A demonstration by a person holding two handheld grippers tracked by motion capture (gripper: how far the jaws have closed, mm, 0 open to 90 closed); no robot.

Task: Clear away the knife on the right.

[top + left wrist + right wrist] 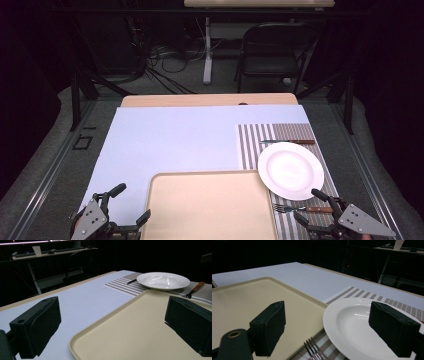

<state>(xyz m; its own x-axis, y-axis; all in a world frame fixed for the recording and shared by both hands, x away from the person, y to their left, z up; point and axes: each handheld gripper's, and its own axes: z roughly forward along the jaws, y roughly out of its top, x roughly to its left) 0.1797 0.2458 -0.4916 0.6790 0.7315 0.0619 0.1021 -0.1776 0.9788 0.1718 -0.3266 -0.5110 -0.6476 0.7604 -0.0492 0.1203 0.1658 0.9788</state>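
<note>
**Open mat to 11 o'clock, crowded at your right**

You have the pale mat (175,140) free from 10 to 12 o'clock of the tray (210,207). At 2 o'clock the plate (291,170) overlaps the tray's corner and covers the striped placemat (250,145). A knife (290,142) lies just beyond the plate; a fork (302,208) lies between the plate and your right gripper (311,205), whose jaws stand apart.

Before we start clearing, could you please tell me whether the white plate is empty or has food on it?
Empty: the plate shows a bare, glossy white surface in the high view, with nothing lying on it.
</note>
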